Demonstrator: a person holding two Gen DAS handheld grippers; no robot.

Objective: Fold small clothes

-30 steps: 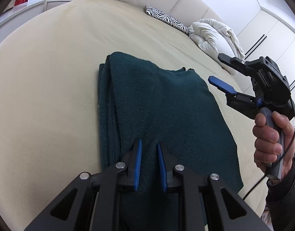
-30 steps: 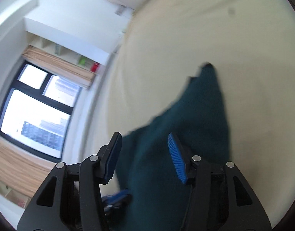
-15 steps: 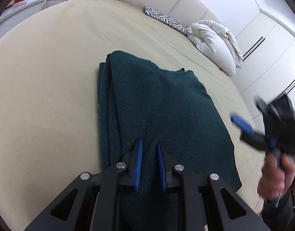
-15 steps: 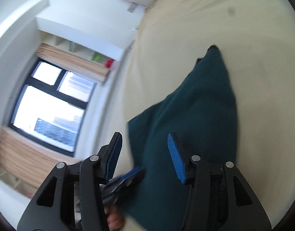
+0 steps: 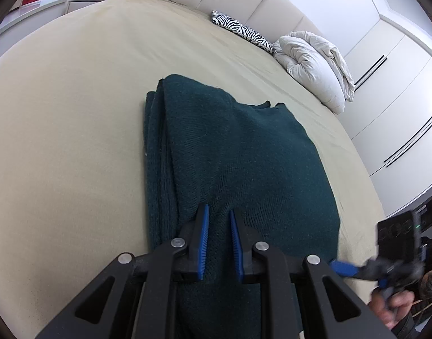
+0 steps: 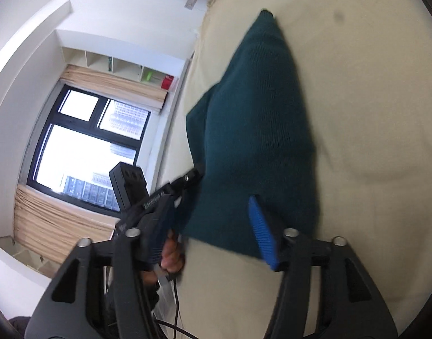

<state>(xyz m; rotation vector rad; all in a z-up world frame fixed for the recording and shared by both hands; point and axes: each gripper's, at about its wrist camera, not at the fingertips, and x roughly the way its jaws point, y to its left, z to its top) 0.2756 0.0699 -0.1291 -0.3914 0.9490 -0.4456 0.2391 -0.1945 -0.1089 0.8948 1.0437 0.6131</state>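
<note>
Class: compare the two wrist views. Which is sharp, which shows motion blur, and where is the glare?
Left wrist view: sharp on the green garment, only the right gripper smeared. Right wrist view: soft throughout, garment edges blurred; the window is blown out white. Both bend straight lines, fisheye.

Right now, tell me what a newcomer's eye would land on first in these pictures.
The dark green knit garment folded on the beige bed, its near edge pinched by the left gripper. The right gripper comes in low at its near corner, jaws opening. A zebra-print pillow sits by the headboard.
</note>
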